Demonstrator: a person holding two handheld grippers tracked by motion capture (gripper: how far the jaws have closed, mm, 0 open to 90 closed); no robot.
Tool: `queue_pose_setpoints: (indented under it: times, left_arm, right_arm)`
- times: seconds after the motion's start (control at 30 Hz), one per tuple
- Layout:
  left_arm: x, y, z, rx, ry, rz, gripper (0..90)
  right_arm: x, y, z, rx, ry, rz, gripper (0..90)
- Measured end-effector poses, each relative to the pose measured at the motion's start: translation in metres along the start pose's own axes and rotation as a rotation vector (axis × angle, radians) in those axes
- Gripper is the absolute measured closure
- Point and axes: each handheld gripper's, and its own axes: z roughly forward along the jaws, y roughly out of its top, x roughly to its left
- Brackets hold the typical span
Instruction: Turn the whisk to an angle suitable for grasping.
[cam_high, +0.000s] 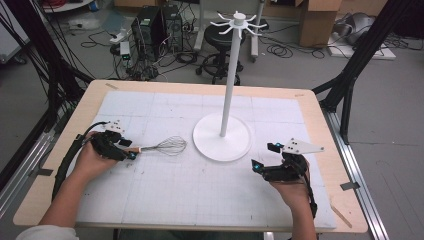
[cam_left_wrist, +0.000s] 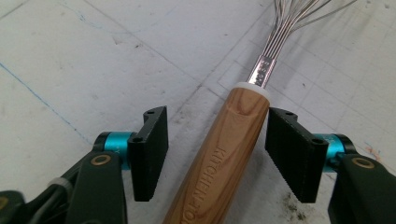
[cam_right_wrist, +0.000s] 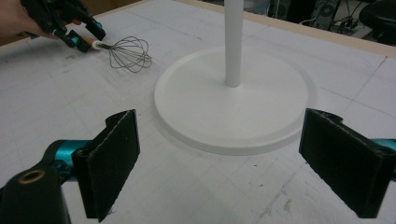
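Note:
A wire whisk (cam_high: 170, 145) with a wooden handle (cam_left_wrist: 224, 158) lies flat on the white mat, left of centre. My left gripper (cam_high: 131, 150) straddles that handle near its wire end. In the left gripper view my left gripper (cam_left_wrist: 217, 140) has the right pad at the handle's edge and a clear gap on the left side, so it is open around the handle. My right gripper (cam_high: 264, 156) rests at the right front of the mat, open with nothing between its jaws. In the right gripper view my right gripper (cam_right_wrist: 229, 158) faces the white stand's base (cam_right_wrist: 233, 102).
A white stand (cam_high: 222, 137) with a round base, a tall pole and hooks on top stands at the mat's middle. The gridded white mat (cam_high: 200, 190) covers a wooden table (cam_high: 90, 100). A stool, computers and cables are on the floor beyond the far edge.

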Motion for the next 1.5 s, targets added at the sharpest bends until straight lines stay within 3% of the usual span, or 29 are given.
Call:
queue_pose_setpoints:
  times: [0.7, 0.97, 1.03, 1.2, 1.37, 1.5]
  left_arm:
    - [-0.010, 0.002, -0.001, 0.034, 0.009, 0.070, 56.9]
    - [-0.013, 0.002, -0.001, 0.031, -0.012, 0.091, 64.7]
    - [-0.014, 0.002, -0.001, 0.034, -0.021, 0.108, 69.8]
    - [-0.016, 0.003, -0.001, 0.041, -0.013, 0.127, 70.1]
    - [-0.019, 0.005, -0.004, 0.047, -0.019, 0.190, 70.4]
    - [-0.021, 0.006, -0.006, 0.050, -0.016, 0.203, 70.5]
  right_arm:
    - [-0.001, -0.001, 0.000, 0.004, -0.005, 0.005, 11.1]
    - [-0.002, -0.002, -0.001, 0.001, -0.006, 0.011, 11.1]
    - [-0.003, -0.003, -0.001, -0.001, -0.009, 0.013, 11.1]
    - [-0.002, -0.003, -0.001, 0.000, -0.005, 0.013, 11.1]
    - [-0.003, -0.003, -0.001, -0.001, -0.010, 0.014, 11.1]
    - [-0.003, -0.003, -0.001, 0.000, -0.011, 0.010, 11.1]
